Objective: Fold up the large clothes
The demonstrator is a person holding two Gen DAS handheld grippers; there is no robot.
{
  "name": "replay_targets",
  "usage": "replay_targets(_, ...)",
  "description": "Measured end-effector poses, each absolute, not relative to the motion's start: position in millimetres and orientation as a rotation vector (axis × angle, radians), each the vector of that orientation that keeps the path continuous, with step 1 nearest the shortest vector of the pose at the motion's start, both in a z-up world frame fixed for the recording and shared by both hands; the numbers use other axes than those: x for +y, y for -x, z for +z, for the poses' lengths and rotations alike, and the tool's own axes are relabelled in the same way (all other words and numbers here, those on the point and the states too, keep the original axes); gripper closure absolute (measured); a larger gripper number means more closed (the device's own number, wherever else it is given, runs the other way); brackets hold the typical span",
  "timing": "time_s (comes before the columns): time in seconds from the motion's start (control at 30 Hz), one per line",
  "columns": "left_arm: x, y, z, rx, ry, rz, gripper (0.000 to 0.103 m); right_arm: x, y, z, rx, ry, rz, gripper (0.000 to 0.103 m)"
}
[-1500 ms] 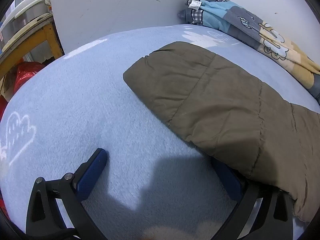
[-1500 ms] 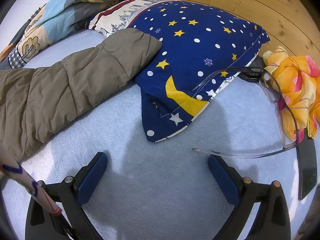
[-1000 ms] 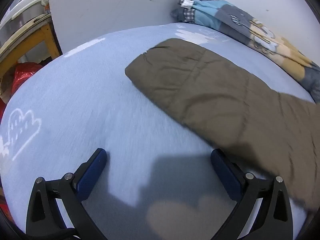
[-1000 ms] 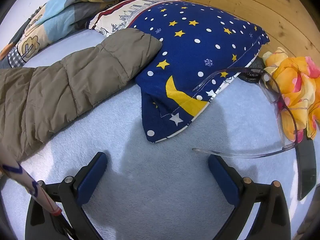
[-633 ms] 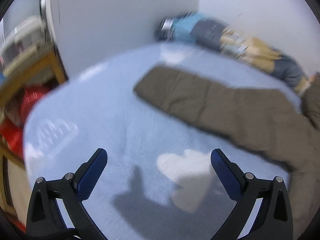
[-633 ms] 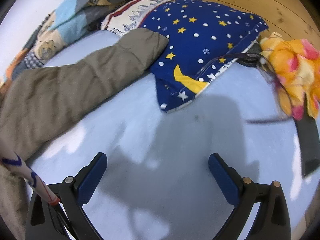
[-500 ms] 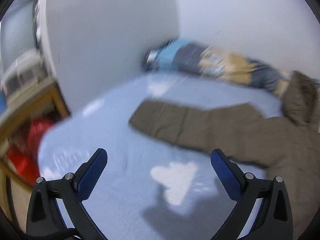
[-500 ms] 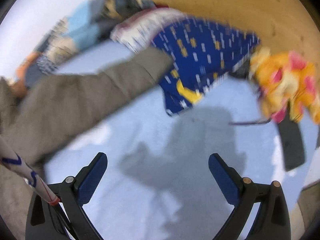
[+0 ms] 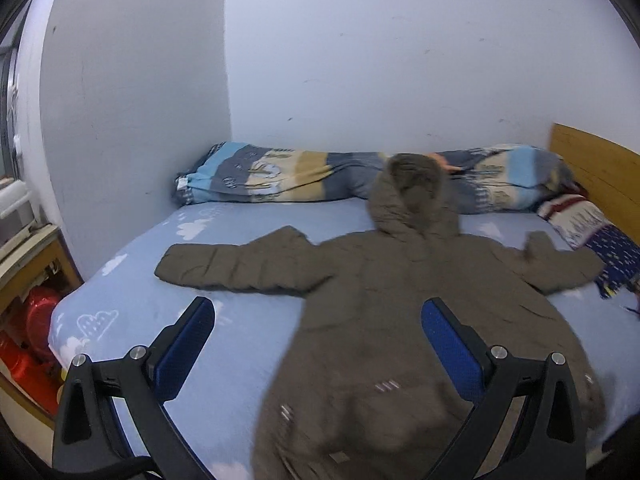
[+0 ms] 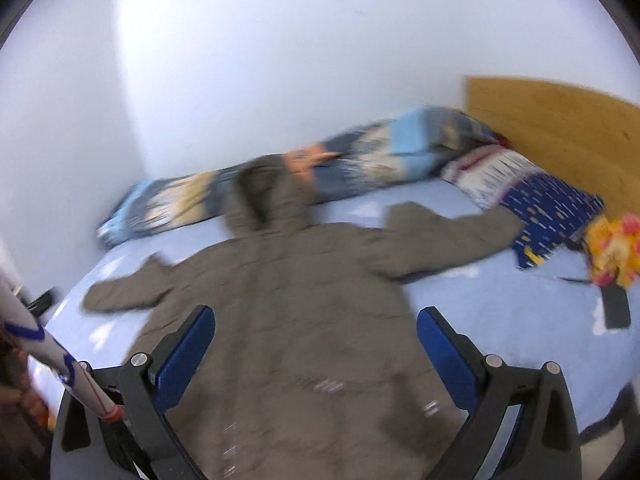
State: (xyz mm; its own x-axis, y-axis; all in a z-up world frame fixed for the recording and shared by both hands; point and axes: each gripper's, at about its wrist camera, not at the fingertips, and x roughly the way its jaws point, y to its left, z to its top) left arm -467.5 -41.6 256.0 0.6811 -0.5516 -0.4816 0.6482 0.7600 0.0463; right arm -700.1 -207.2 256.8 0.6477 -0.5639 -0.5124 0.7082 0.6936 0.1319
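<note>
My left hand-held gripper (image 9: pixel 316 332) and right hand-held gripper (image 10: pixel 314 336) both hang above the bed with fingers spread wide, grasping nothing. The olive-brown hooded quilted coat (image 9: pixel 380 320) lies flat on the light blue cloud-print bedsheet (image 9: pixel 132 308), sleeves stretched out to both sides. Its hood rests against the rolled patchwork quilt (image 9: pixel 280 176) by the wall.

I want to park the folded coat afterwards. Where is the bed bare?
Bare sheet lies below the coat's left sleeve, toward the bed's foot. A smaller patch lies below the right sleeve. By the pillow it is crowded.
</note>
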Motion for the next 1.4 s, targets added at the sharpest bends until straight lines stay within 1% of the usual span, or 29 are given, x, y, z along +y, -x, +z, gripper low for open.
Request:
replay_targets(0.13,-29.3,531.6,272.2,0.447,-0.224,-0.711,0.0,-155.6,701.7,284.8,0.43,-0.225,-0.716,0.0)
replay_targets(0.2,-23.0,542.8,281.4,0.462,-0.203,-0.738,0.0,-138.2,712.2,298.9,0.394,-0.212,-0.738,0.0)
replay_targets(0.37,-5.9,543.8,293.2,0.499,-0.147,-0.738,0.0,-119.5,737.1,315.9,0.352,-0.217,-0.777,0.0)
replay_targets(0.63,2.6,557.3,296.9,0.491,-0.163,-0.739,0.0,-99.7,735.6,325.6,0.336,-0.196,-0.751,0.0)
replay_targets(0.9,-2.4,539.8,283.6,0.523,-0.171,-0.733,0.0,-103.8,719.2,312.5,0.381,-0.214,-0.745,0.0)
replay_targets(1.13,-22.3,523.0,253.4,0.607,-0.193,-0.746,0.0,-117.3,701.4,290.3,0.461,-0.215,-0.748,0.0)
replay_targets(1.4,-27.8,514.4,235.7,0.631,-0.218,-0.742,0.0,-130.4,694.4,275.0,0.497,-0.238,-0.743,0.0)
